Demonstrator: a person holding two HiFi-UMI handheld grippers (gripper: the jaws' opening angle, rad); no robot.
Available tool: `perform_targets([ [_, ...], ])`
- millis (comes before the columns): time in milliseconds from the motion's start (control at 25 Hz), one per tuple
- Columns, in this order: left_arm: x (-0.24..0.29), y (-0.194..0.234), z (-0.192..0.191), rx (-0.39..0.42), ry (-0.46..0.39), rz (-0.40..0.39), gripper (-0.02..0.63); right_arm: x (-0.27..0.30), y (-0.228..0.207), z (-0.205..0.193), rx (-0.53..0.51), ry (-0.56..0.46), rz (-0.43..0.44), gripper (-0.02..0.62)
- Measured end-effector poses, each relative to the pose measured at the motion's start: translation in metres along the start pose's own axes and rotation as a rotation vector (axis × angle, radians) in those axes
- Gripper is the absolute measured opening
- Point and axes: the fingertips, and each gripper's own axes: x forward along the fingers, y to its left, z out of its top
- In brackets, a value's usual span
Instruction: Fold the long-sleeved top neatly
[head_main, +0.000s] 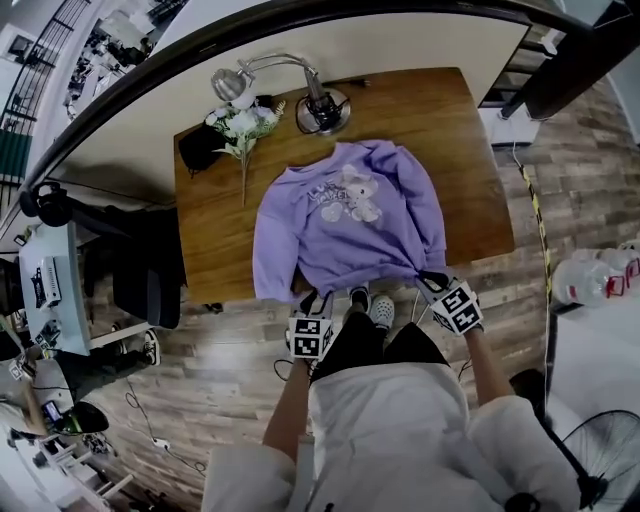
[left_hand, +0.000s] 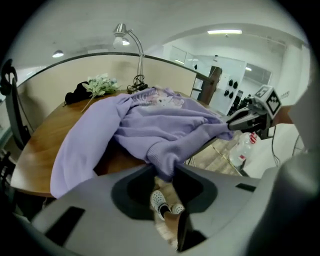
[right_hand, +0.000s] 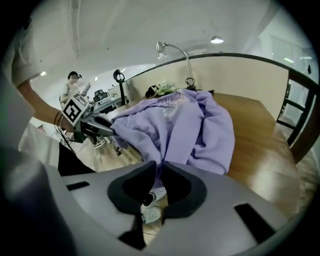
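Observation:
A lilac long-sleeved top (head_main: 345, 225) with a pale print on its chest lies face up on the wooden table (head_main: 470, 170), its hem hanging over the near edge. My left gripper (head_main: 312, 297) is at the hem's left corner. In the left gripper view the ribbed corner (left_hand: 162, 157) droops between the spread jaws of that gripper (left_hand: 164, 170), which stands open. My right gripper (head_main: 428, 280) is at the hem's right corner. In the right gripper view a thin fold of the top (right_hand: 185, 125) runs into its narrow jaw gap, and the gripper (right_hand: 160, 170) is shut on it.
At the table's far side stand a desk lamp (head_main: 315, 100), a bunch of white flowers (head_main: 240, 125) and a black object (head_main: 200, 145). Water bottles (head_main: 600, 275) sit on a white surface to the right. My own shoes (head_main: 370, 305) show under the table's near edge.

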Motion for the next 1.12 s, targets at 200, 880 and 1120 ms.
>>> perform_targets([
  [200,-0.007,0.008,0.011,-0.006,-0.021,0.003,0.051,0.000,0.021,0.001,0.019,-0.029,0.107,0.037],
  [880,-0.085,0.077,-0.027,-0.074,-0.015,0.015,0.115,-0.044,-0.059,0.040,-0.086,-0.030,0.143,0.127],
  [1120,-0.040,0.145,0.126,-0.013,-0.208,0.055,0.115,0.002,-0.099,0.185,-0.160,-0.213,0.029,0.126],
])
